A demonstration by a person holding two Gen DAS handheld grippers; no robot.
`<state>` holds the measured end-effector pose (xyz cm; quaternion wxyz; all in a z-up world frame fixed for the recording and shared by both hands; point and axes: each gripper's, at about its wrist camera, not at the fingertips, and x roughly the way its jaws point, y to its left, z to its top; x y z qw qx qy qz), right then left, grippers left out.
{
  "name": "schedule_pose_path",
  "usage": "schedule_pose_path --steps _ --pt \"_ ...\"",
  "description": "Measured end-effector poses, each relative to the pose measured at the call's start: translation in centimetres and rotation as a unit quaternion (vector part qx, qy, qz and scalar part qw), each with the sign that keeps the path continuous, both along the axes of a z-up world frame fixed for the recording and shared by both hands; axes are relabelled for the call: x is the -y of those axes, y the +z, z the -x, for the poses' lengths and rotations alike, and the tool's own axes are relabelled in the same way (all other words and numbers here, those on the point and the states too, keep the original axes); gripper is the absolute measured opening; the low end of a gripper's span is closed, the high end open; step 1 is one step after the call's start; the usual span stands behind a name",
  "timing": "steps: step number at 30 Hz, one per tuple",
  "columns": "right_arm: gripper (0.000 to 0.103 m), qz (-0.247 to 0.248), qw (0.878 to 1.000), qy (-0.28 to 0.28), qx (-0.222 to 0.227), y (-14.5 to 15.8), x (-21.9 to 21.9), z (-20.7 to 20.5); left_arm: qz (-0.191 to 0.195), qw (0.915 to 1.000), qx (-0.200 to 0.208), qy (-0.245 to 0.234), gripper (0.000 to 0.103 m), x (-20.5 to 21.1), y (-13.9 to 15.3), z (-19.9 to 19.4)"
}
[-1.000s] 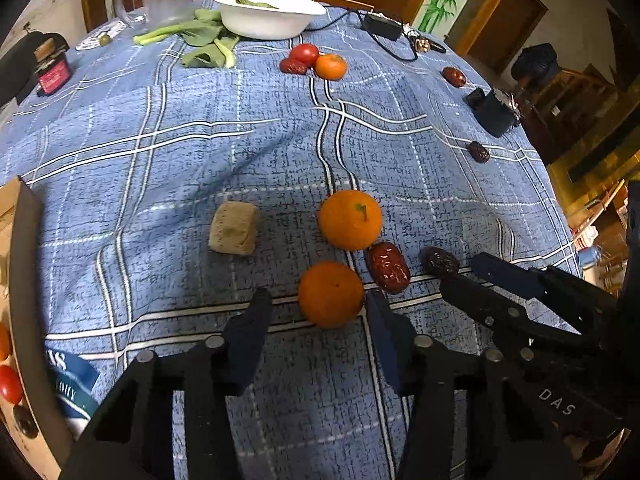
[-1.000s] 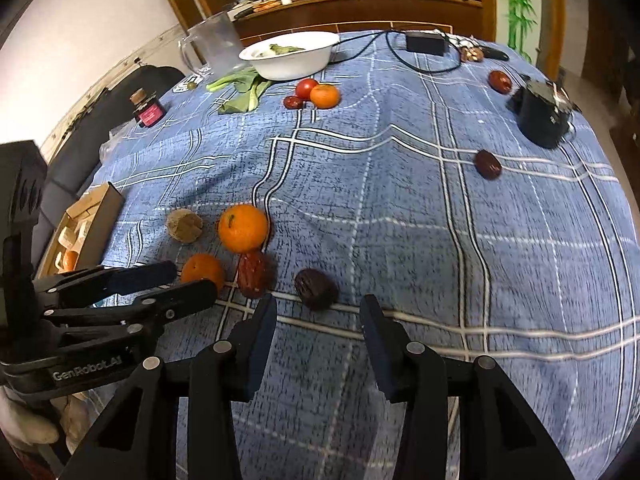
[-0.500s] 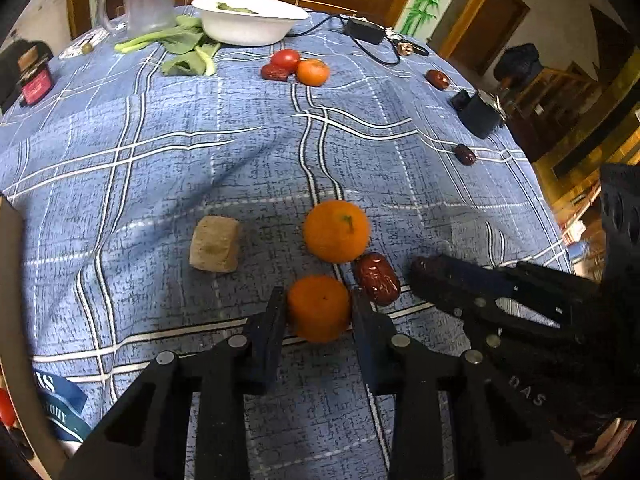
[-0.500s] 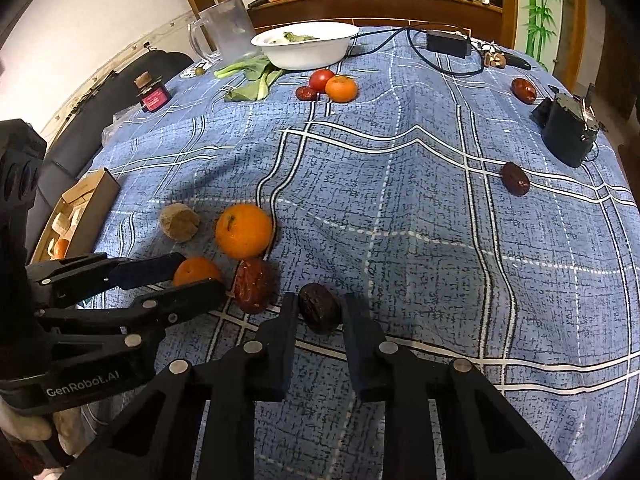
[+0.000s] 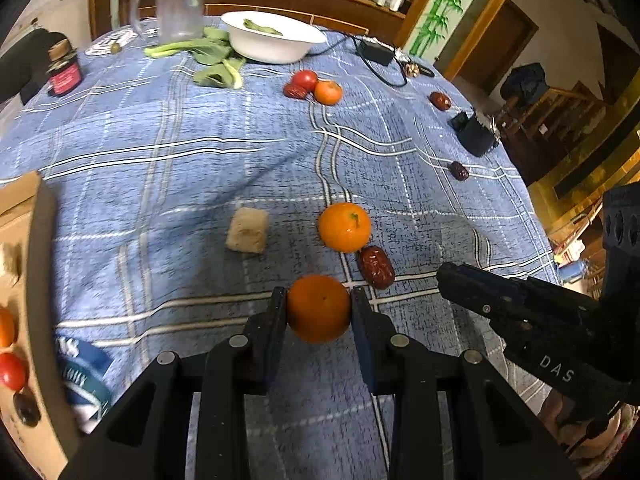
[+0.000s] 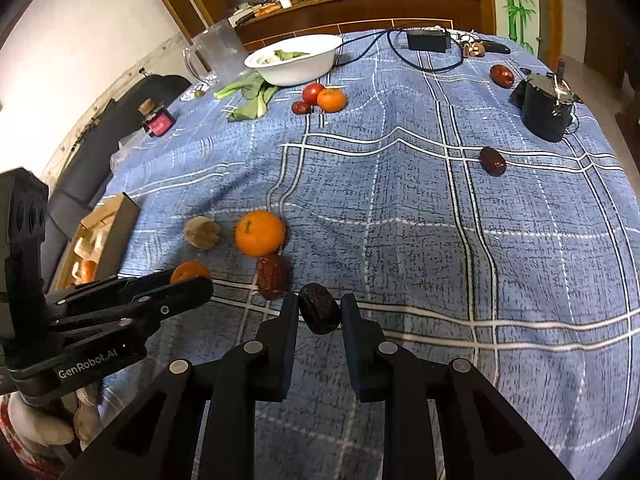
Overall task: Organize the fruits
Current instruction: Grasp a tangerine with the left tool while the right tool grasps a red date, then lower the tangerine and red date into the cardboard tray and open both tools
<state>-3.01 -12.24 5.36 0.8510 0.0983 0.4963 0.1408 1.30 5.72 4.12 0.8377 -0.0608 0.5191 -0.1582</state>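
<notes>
My left gripper (image 5: pixel 319 302) is shut on a small orange (image 5: pixel 319 308) and holds it just above the blue checked tablecloth (image 5: pixel 180 168). My right gripper (image 6: pixel 319 304) is shut on a dark date (image 6: pixel 319 314). A bigger orange (image 5: pixel 344 227) and a red date (image 5: pixel 376 267) lie just beyond; they also show in the right wrist view as the bigger orange (image 6: pixel 259 233) and the red date (image 6: pixel 272 277). A cardboard box (image 5: pixel 24 300) with fruits in it sits at the left edge.
A tan lump (image 5: pixel 247 230) lies left of the bigger orange. Far back are a tomato, an orange and a date (image 5: pixel 312 86), a white bowl (image 5: pixel 274 42), greens, a jug (image 5: pixel 178 8). Two dates (image 6: pixel 493 161) and a black device (image 6: pixel 546 106) are at the right.
Both grippers have moved forward and closed: the left on the small orange, the right on the dark date. Both fruits now look slightly lifted.
</notes>
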Motion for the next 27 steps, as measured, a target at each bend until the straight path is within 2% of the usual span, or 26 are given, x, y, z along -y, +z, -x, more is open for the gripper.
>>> schedule_pose_path --steps 6,12,22,27 --pt "0.023 -0.01 1.0 0.012 0.008 1.6 -2.1 1.1 0.012 0.9992 0.009 0.038 0.03 -4.2 1.9 2.2" --pt "0.023 -0.023 0.999 0.046 0.016 3.1 -6.8 1.6 0.008 0.9958 0.014 0.09 0.03 -10.6 3.4 5.1" --pt "0.024 -0.052 0.989 0.137 0.024 5.3 -18.2 2.7 -0.04 0.981 -0.001 0.19 0.031 -23.9 4.5 10.6" --pt "0.024 -0.056 0.981 0.185 0.015 4.9 -23.8 3.7 -0.061 0.9763 -0.017 0.207 0.031 -27.8 3.6 12.2"
